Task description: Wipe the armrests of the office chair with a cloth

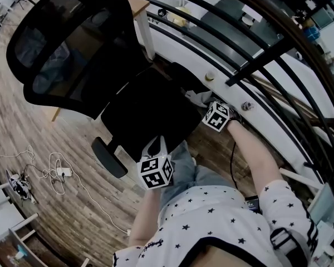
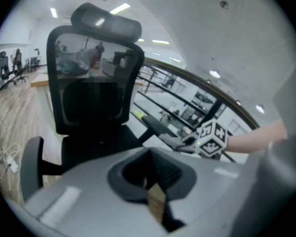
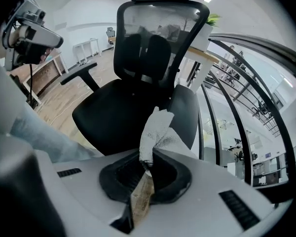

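The black office chair stands in front of me, its mesh back to the left. My right gripper is shut on a grey-white cloth, which rests against the chair's right armrest by the railing. In the left gripper view the cloth lies on that armrest. My left gripper hovers over the seat's front edge, shut with nothing in it. The left armrest is untouched, and also shows in the right gripper view.
A black railing with glass runs close along the chair's right side. A wooden desk stands behind the chair. White cables and a power strip lie on the wood floor at the left.
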Demonstrator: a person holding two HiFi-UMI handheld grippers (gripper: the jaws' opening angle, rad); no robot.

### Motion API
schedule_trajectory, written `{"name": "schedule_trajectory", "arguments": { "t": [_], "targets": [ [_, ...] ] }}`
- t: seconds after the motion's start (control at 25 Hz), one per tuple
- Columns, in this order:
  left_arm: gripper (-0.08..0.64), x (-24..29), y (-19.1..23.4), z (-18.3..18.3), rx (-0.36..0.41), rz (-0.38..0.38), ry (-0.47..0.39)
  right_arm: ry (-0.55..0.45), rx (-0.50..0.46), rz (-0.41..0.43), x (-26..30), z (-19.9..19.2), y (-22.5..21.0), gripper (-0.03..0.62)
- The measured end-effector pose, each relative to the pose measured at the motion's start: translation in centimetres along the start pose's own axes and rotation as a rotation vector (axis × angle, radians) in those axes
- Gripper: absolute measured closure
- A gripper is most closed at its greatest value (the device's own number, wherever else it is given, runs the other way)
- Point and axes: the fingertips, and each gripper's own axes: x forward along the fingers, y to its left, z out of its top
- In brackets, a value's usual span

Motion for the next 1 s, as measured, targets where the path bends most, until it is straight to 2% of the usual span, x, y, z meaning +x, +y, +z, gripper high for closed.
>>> {"name": "schedule_trajectory", "arguments": {
  "t": [0.24,1.0],
  "targets": [
    [0.557,-1.4,-0.3,-0.1,0.003,0.004,-0.025,-0.074,0.065,-0.013,-2.6,0.3,2.0,0.565],
    [0.557,-6.8,-2.4,-2.9,0.021,0.01,-0.086,-0.428,0.27,-0.053,-14.1,3.9,10.2,0.565]
  ]
}}
